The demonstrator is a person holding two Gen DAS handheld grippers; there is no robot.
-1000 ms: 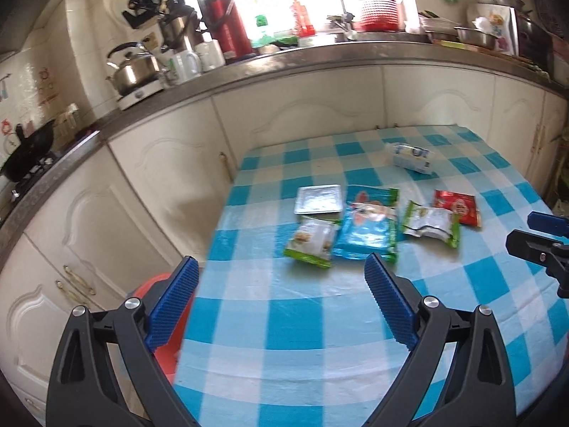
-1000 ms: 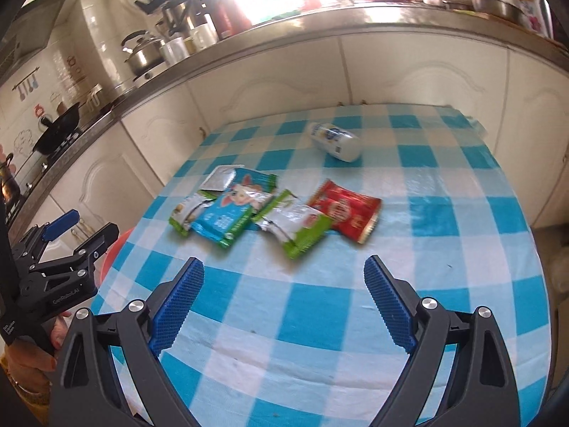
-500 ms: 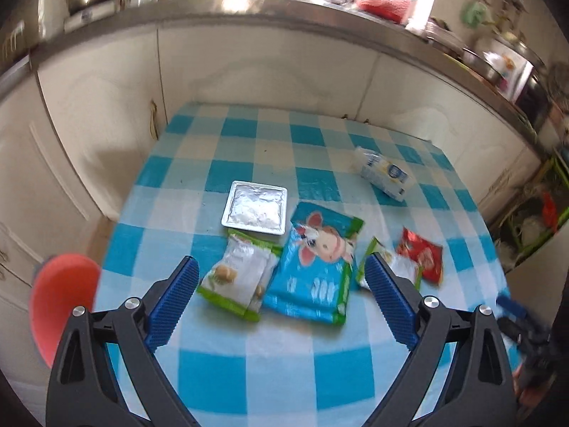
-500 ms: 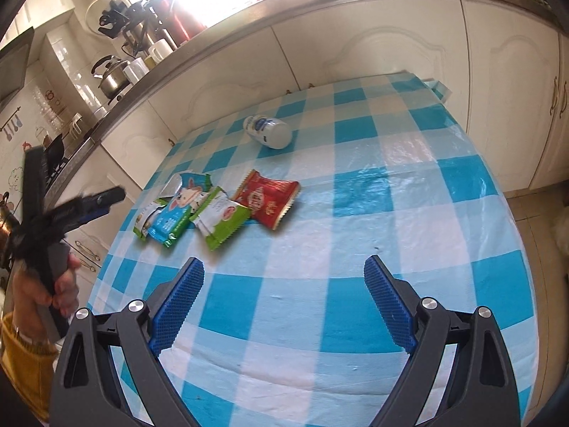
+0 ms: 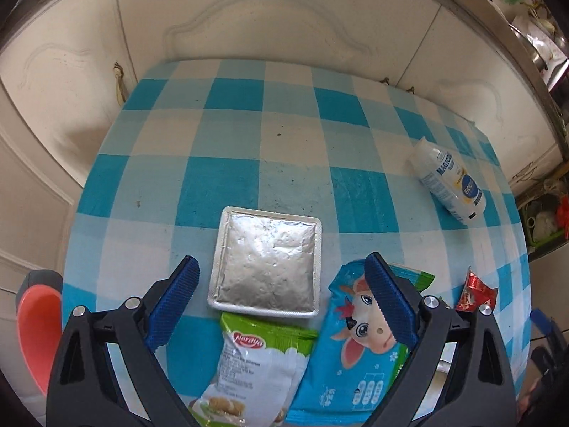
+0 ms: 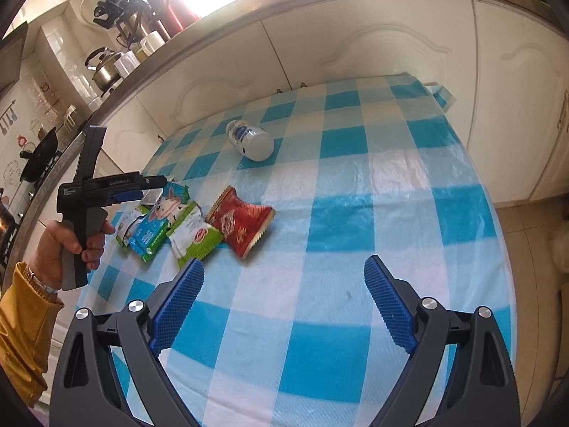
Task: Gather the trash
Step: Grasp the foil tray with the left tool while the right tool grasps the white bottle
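Trash lies on a blue-checked table (image 5: 227,131). In the left wrist view my open left gripper (image 5: 281,277) hovers over a foil-topped tray (image 5: 266,264), with a green snack bag (image 5: 256,363), a blue cow-print bag (image 5: 355,348), a red wrapper (image 5: 474,290) and a white bottle (image 5: 448,182) around it. In the right wrist view my open right gripper (image 6: 282,277) is empty above the table's near part. The left gripper (image 6: 156,181) shows there above the blue bag (image 6: 156,220), beside a green packet (image 6: 195,238), the red wrapper (image 6: 242,226) and the bottle (image 6: 250,139).
A red bin (image 5: 37,323) stands on the floor left of the table. White cabinets (image 6: 355,46) and a counter with kettles (image 6: 103,67) run behind the table. The table's right edge drops to the tiled floor (image 6: 533,249).
My left gripper has moved forward and down over the trash pile, now close above the foil tray. My right gripper has swung slightly, staying open over the table.
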